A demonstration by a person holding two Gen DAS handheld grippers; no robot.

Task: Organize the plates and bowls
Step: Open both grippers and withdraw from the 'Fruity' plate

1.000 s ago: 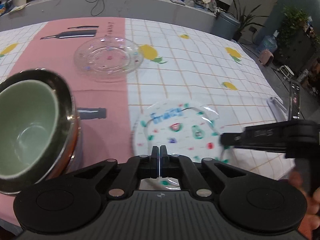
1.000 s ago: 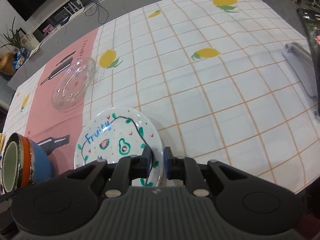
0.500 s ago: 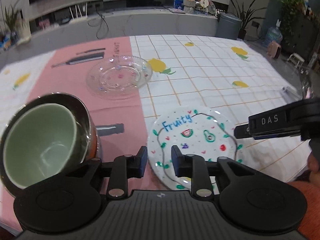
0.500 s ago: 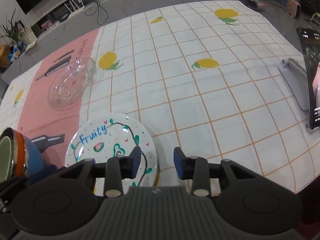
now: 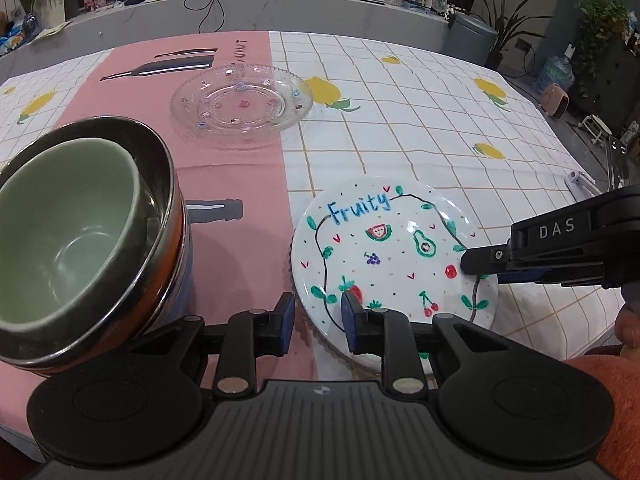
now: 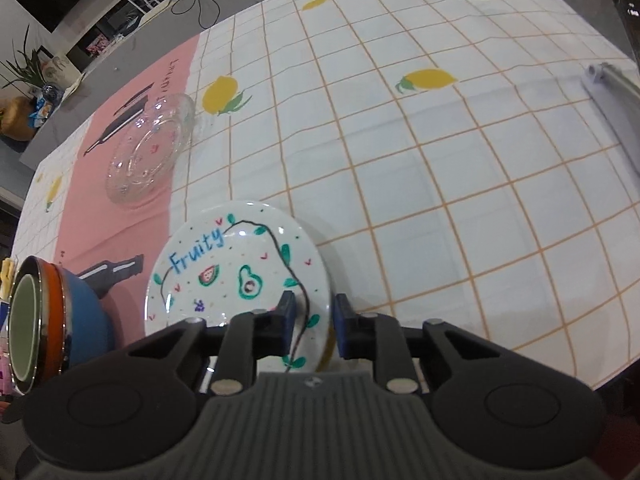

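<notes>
A white "Fruity" plate (image 5: 384, 248) lies on the tablecloth, also in the right wrist view (image 6: 236, 268); a clear scalloped rim shows under its near edge. My left gripper (image 5: 316, 320) is open, its jaws straddling the plate's near left edge. My right gripper (image 6: 312, 326) is open around the plate's right rim, and its finger (image 5: 520, 256) reaches over the plate in the left wrist view. A clear glass plate (image 5: 242, 104) lies farther back, also seen in the right wrist view (image 6: 148, 156). A green bowl (image 5: 64, 232) sits nested in stacked steel, orange and blue bowls (image 6: 60, 320).
The tablecloth (image 5: 400, 120) has a pink strip and white lemon-print checks. A grey stand (image 6: 612, 100) and a phone (image 6: 630, 12) are at the table's right edge. A counter (image 5: 280, 4) with clutter runs behind the table.
Both grippers opened from shut. The left one pulled back and rose. The right one opened off the plate's rim, then moved back in around it.
</notes>
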